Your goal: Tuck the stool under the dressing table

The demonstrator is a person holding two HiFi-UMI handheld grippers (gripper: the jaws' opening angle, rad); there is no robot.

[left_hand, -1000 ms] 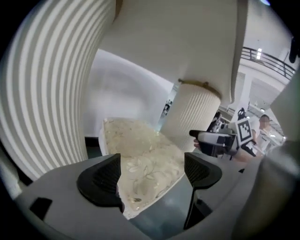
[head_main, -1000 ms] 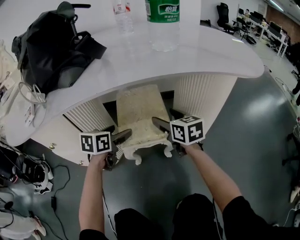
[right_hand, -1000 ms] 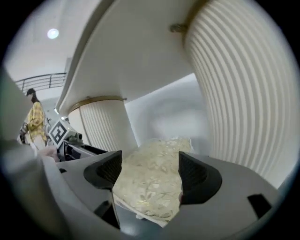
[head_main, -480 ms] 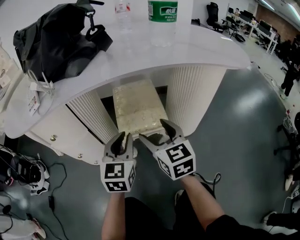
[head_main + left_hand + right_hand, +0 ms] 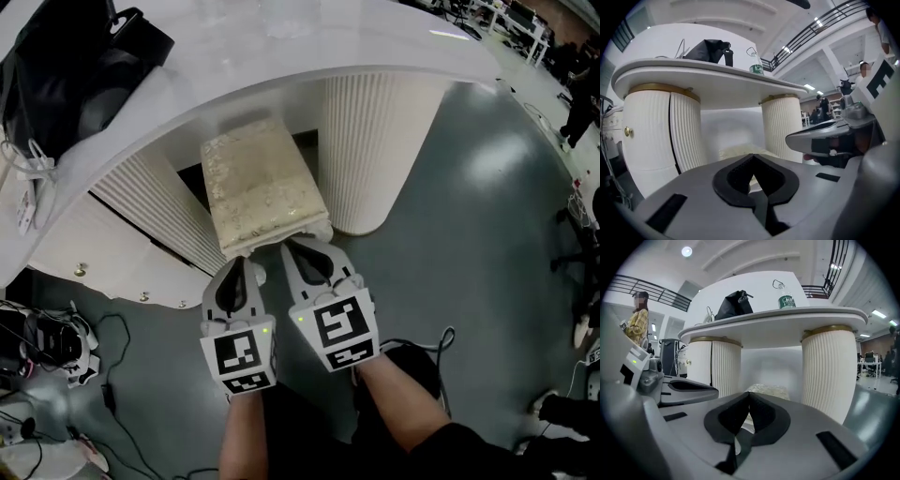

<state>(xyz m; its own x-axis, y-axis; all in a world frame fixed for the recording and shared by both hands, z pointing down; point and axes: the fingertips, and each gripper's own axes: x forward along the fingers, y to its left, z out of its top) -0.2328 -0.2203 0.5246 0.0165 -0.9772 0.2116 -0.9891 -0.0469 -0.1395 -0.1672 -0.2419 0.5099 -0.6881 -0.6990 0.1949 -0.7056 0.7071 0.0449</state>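
The cream upholstered stool (image 5: 261, 195) stands between the two ribbed pedestals of the white dressing table (image 5: 394, 52), most of its seat under the top. My left gripper (image 5: 246, 267) and right gripper (image 5: 298, 247) lie side by side just at the stool's near edge, both shut with nothing between the jaws. Whether the tips touch the stool cannot be told. In the left gripper view the closed left gripper (image 5: 751, 160) points at the stool (image 5: 736, 151), with the right gripper (image 5: 825, 140) alongside. The right gripper view shows the closed right gripper (image 5: 748, 397) before the stool (image 5: 769, 391).
A black bag (image 5: 66, 75) sits on the table's left part, and a bottle (image 5: 786, 300) stands on top. Cables and small gear (image 5: 47, 342) lie on the grey floor at the left. The right pedestal (image 5: 375, 141) stands close to the stool.
Both grippers let go of the stool's sides, drew together in front of it and shut. The stool now sits deeper under the table.
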